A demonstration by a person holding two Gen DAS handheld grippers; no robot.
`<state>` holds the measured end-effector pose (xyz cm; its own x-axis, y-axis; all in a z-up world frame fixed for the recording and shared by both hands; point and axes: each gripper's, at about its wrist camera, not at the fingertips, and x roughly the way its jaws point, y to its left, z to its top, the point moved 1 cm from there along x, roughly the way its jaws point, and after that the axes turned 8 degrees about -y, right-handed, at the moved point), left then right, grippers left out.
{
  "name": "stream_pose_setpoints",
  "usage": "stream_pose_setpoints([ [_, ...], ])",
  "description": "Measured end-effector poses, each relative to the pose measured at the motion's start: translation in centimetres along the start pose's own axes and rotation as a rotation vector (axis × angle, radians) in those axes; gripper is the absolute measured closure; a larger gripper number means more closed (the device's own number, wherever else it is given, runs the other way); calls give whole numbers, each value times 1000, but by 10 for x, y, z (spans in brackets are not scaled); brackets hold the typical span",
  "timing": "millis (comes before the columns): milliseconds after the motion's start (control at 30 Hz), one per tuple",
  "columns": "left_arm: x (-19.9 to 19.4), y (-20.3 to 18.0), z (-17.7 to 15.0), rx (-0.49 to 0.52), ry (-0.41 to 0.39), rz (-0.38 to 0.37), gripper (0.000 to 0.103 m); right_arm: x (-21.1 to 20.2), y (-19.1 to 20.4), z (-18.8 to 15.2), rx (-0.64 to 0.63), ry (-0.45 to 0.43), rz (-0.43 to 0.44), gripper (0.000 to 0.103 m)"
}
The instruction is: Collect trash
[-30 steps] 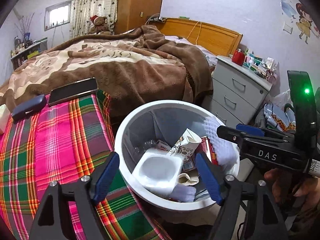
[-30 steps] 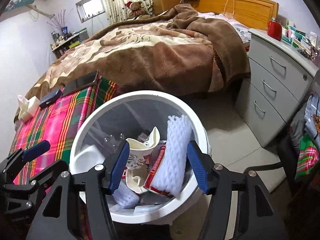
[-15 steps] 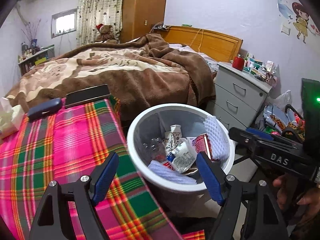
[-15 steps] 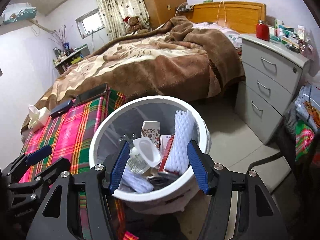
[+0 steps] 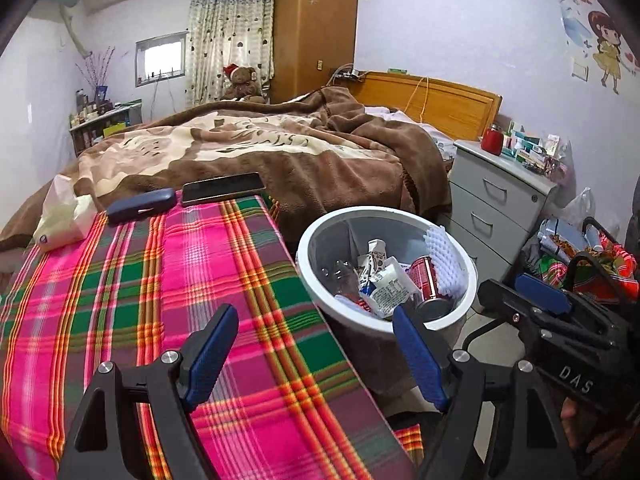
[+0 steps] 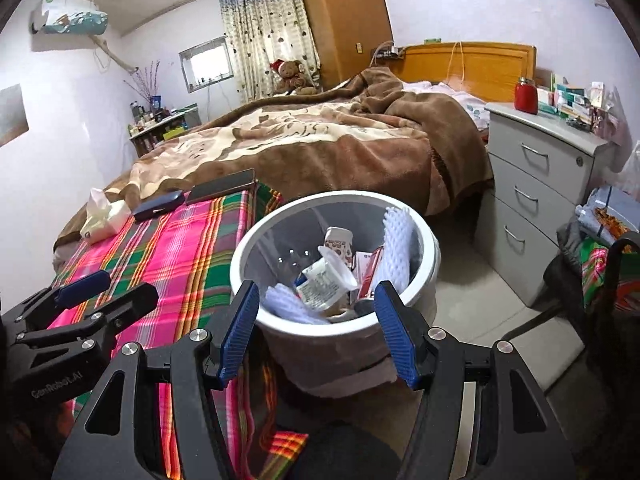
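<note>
A white trash bin (image 5: 316,236) (image 6: 430,256) stands on the floor beside the plaid table. It holds several pieces of trash: a white foam net (image 5: 444,260) (image 6: 398,240), a red can (image 5: 424,280), a paper cup (image 6: 340,242) and a white plastic tub (image 5: 390,290) (image 6: 324,280). My left gripper (image 5: 316,354) is open and empty, above the table's right edge, short of the bin. My right gripper (image 6: 314,334) is open and empty, just in front of the bin. Each gripper shows in the other's view, the right (image 5: 536,300) and the left (image 6: 80,288).
The plaid-covered table (image 5: 140,280) carries a phone (image 5: 222,188), a dark blue case (image 5: 140,205) and a tissue pack (image 5: 60,212) at its far end. Behind is a bed with a brown blanket (image 5: 280,152). A grey drawer unit (image 5: 496,200) stands right; bags (image 5: 592,252) lie beside it.
Both grippers have pulled back and up from over the bin, which now looks smaller and lower. The trash inside has settled and the white tub has tipped over.
</note>
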<state>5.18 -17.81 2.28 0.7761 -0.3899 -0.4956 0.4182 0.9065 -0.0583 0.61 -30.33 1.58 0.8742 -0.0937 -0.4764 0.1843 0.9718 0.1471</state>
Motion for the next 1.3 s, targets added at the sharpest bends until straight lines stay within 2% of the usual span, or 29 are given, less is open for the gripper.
stream_pose_setpoints([
  [133, -9, 6, -9, 1, -9, 56, 24, -4, 6, -9, -6, -3, -7, 42],
  [333, -21, 18, -14, -29, -29, 85, 24, -8, 14, -16, -2, -6, 9, 42],
  [1300, -32, 22, -23, -32, -30, 112, 24, -16, 24, -23, 7, -13, 25, 42],
])
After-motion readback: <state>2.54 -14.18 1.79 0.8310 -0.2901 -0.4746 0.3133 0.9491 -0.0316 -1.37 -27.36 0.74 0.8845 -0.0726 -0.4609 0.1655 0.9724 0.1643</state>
